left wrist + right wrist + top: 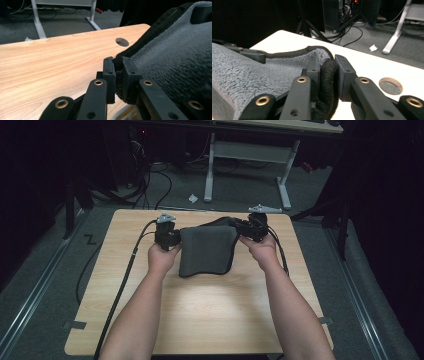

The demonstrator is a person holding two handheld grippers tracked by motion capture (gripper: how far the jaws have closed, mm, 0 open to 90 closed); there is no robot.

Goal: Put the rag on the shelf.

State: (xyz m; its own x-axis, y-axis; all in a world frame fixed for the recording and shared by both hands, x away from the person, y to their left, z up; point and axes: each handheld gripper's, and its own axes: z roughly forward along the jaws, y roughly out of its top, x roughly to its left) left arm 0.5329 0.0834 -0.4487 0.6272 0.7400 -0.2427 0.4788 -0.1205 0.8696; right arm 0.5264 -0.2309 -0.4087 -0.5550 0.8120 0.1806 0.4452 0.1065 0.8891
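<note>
Right, both hands are up at the far half of the table [200, 320], and a grey cloth [207, 251] is stretched between them. Left tongs [176, 236] are pinched tight on the cloth's left corner; in the left gripper view you can see the dark hem squeezed flat between the two black jaws, the left tongs [118, 75] nearly closed on it. Right tongs [243, 229] have the opposite corner; in the right gripper view the right tongs [327, 75] sit a little wider, with a thick roll of black hem bunched in the gap and pressed by the jaws. The cloth [249, 77] runs off fuzzy and grey toward the other gripper. From above, its top edge is lifted between the tongs and sags a touch in the middle, while the lower part drapes down onto the wood, lying just in front of the wrists. A round hole [122, 42] in the table sits near the far edge, beyond the cloth [175, 57]. Cables [125, 280] trail back along both forearms.
</note>
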